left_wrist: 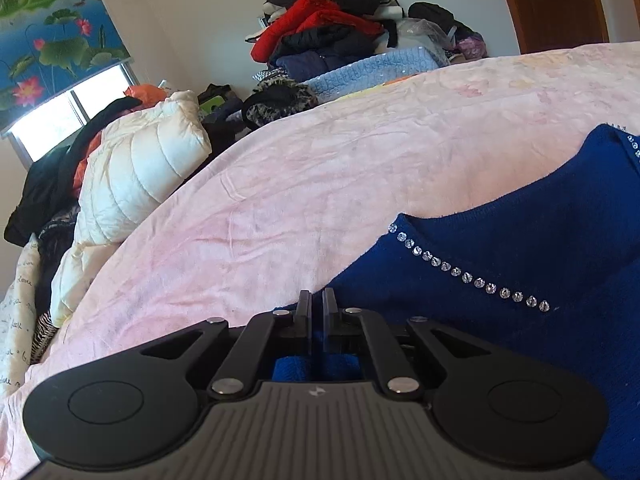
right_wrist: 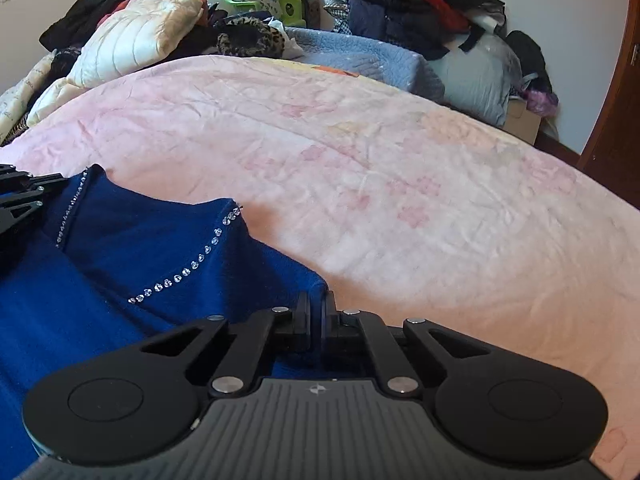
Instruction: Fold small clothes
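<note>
A royal-blue knit top [left_wrist: 500,248] with rows of rhinestones lies on the pink bedspread [left_wrist: 320,180]. My left gripper [left_wrist: 317,300] is shut on the top's left edge, blue cloth showing between and behind the jaws. In the right wrist view the same blue top [right_wrist: 152,248] fills the lower left. My right gripper [right_wrist: 317,300] is shut on its right corner, where the knit folds up between the jaws. The left gripper's black frame [right_wrist: 20,200] shows at the left edge of that view.
A cream puffer jacket [left_wrist: 140,172] and dark clothes lie at the bed's far left. A tall heap of red, black and navy garments [left_wrist: 320,32] sits on a blue quilt [right_wrist: 360,60] at the back. A wooden door [left_wrist: 556,0] stands far right.
</note>
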The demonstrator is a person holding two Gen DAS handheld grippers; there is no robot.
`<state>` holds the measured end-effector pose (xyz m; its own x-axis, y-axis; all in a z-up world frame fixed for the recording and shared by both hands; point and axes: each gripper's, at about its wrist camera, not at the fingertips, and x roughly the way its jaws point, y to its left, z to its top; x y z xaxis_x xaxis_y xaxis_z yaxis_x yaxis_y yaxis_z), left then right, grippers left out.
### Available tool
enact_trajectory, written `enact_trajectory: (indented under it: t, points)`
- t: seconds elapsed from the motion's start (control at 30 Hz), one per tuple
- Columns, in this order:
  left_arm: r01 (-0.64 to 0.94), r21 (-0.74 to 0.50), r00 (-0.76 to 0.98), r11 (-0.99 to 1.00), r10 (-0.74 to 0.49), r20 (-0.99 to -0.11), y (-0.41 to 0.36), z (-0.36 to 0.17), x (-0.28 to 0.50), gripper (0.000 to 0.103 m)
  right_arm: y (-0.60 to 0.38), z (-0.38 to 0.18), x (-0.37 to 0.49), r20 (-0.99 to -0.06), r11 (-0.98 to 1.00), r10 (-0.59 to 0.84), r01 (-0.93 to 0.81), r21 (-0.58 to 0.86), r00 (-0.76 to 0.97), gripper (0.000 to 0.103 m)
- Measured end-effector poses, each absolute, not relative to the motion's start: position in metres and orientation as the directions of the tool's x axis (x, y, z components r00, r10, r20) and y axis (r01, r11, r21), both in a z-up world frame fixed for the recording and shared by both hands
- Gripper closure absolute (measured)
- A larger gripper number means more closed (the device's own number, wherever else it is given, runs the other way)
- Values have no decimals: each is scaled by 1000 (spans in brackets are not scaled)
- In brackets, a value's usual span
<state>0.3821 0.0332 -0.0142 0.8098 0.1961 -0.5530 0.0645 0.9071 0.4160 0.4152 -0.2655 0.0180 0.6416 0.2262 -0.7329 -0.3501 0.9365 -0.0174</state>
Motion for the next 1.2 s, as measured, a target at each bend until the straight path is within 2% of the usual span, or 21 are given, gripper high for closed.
enact_trajectory:
  t: [0.1,0.2,0.23,0.33,0.37,0.5,0.6,0.63,0.67,0.77,0.8,0.83,0.87,0.9,0.93,0.97,1.07,1.13,1.2]
  points:
    - [59,404,811,913,193,-553,35,-14,382,99,-285,22,420,-710,966,192,-257,16,677,98]
    - [55,387,809,920,186,-557,38,-14,383,99,-293,10,420,-721,966,216,-252,59,658,97]
    - [52,381,808,923,185,-559,39,-13,383,99,-293,9,419,-715,967,218,-244,68,665,83]
    - [50,390,809,919,192,-556,39,-13,384,99,-300,13,418,-701,964,260,-214,155,664,63]
    - [49,396,809,917,196,-554,38,-14,384,99,-300,19,411,-676,965,259,-207,158,690,60]
    - [45,414,810,909,209,-548,36,-15,384,99,-287,36,388,-614,951,298,-285,123,731,60]
    - [38,456,811,889,239,-534,30,-18,383,99,-269,16,395,-724,932,315,-345,112,614,60]
    - [36,472,812,881,250,-527,27,-19,383,99,-265,11,390,-694,929,308,-362,72,651,55]
    - [32,483,814,875,258,-521,26,-18,380,98,-262,9,388,-694,935,275,-354,31,665,56]
    - [-15,447,838,894,255,-482,33,-2,354,92,-268,27,370,-683,952,278,-289,101,676,53]
    - [-15,416,849,909,231,-475,37,8,339,81,-269,36,355,-664,943,309,-312,118,681,52]
    - [-11,382,860,924,203,-468,42,18,323,71,-271,46,338,-641,931,341,-342,128,687,47]
    - [-13,330,876,944,170,-452,49,30,299,38,-273,57,314,-618,916,376,-378,135,690,38]
    - [-13,274,891,962,135,-433,56,41,274,3,-274,63,293,-608,904,400,-405,139,686,32]
    - [-2,225,906,974,97,-413,61,48,248,0,-276,67,271,-602,892,422,-429,142,678,23]
    - [20,190,914,981,59,-401,65,53,224,0,-276,68,249,-598,879,444,-453,147,667,22]
    - [106,163,899,981,-24,-437,67,58,151,0,-276,63,191,-607,851,497,-486,200,620,25]
    - [100,153,893,983,-21,-449,71,55,107,0,-280,55,160,-608,834,541,-464,299,581,25]
    - [104,76,868,992,-54,-495,81,51,73,0,-287,45,138,-619,811,584,-417,411,525,25]
